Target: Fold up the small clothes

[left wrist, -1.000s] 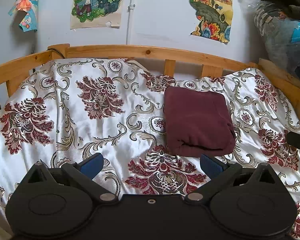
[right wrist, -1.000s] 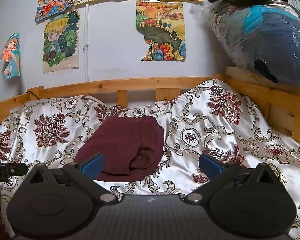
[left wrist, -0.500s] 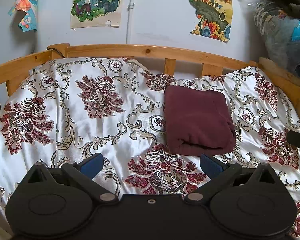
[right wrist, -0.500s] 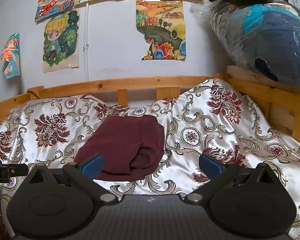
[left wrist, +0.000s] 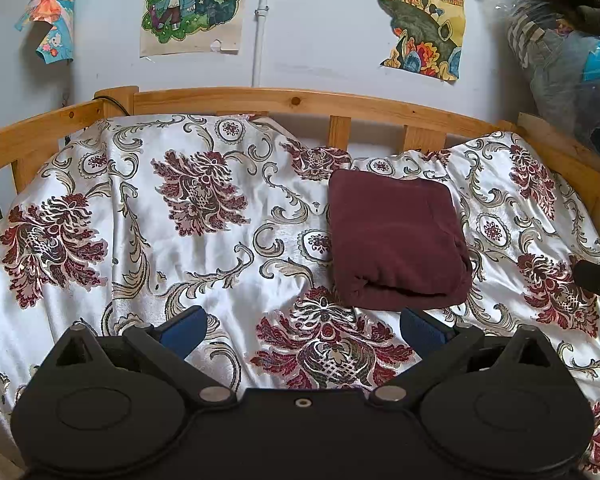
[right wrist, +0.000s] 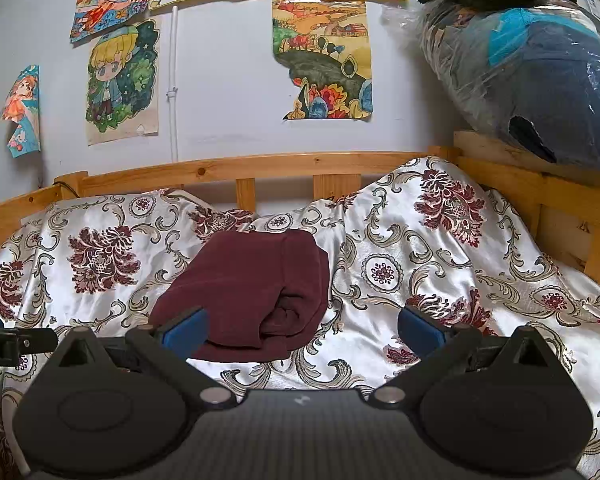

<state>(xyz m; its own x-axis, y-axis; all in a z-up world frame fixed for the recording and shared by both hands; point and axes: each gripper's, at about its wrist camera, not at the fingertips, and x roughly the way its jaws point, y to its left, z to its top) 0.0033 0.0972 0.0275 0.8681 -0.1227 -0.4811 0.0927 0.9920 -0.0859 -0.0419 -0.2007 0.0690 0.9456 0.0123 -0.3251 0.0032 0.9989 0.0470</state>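
A dark maroon garment (left wrist: pixel 396 240) lies folded into a compact rectangle on the floral satin bedspread (left wrist: pixel 204 256). It also shows in the right wrist view (right wrist: pixel 252 292), left of centre. My left gripper (left wrist: pixel 302 330) is open and empty, held above the spread just short of the garment's near edge. My right gripper (right wrist: pixel 302 328) is open and empty, with its left blue pad (right wrist: pixel 186 330) in front of the garment's near corner. Neither gripper touches the cloth.
A wooden bed rail (left wrist: pixel 300 102) runs along the back and both sides. A plastic-wrapped bundle (right wrist: pixel 540 76) with dark clothing on top sits on the right ledge. Posters hang on the wall. The other gripper's tip shows at each view's edge (left wrist: pixel 596 278) (right wrist: pixel 16 344).
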